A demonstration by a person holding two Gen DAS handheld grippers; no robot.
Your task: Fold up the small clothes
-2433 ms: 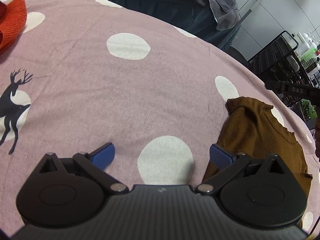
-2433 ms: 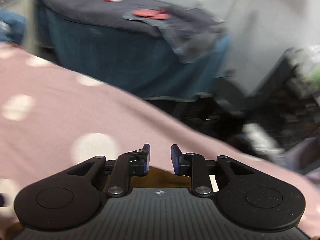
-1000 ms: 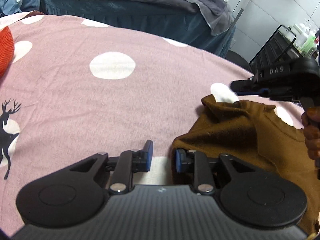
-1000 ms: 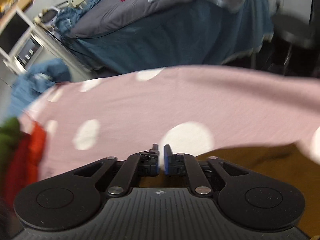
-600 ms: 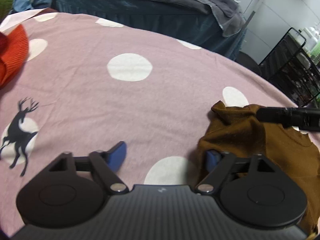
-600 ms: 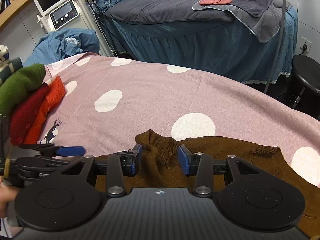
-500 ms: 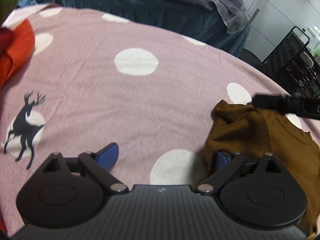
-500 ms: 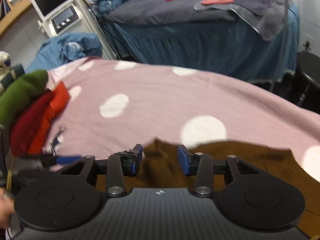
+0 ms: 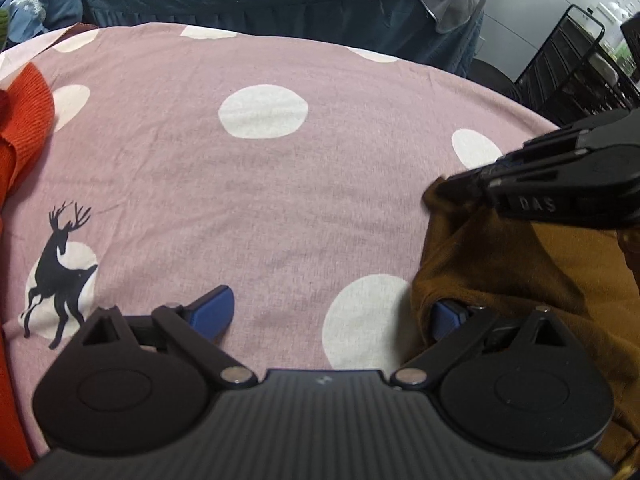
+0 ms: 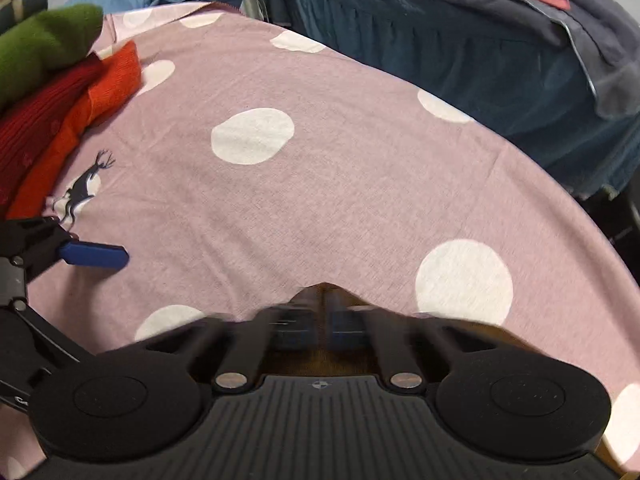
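Step in hand: the right gripper [image 10: 326, 330] pinches the brown garment [image 9: 520, 280] at its corner, at the frame's right. The left gripper [image 9: 326, 314] is spread wide; next it likely must close on the near edge.

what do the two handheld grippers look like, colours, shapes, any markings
Both are matte black. The left gripper has a ribbed, carbon-look body, two round discs at its sides, angled link arms with silver pivot screws, and blue finger pads. The right gripper is the same build, with a small round logo on its ribbed top; from the side it shows raised letters "DAS". No cables or sleeves are visible.
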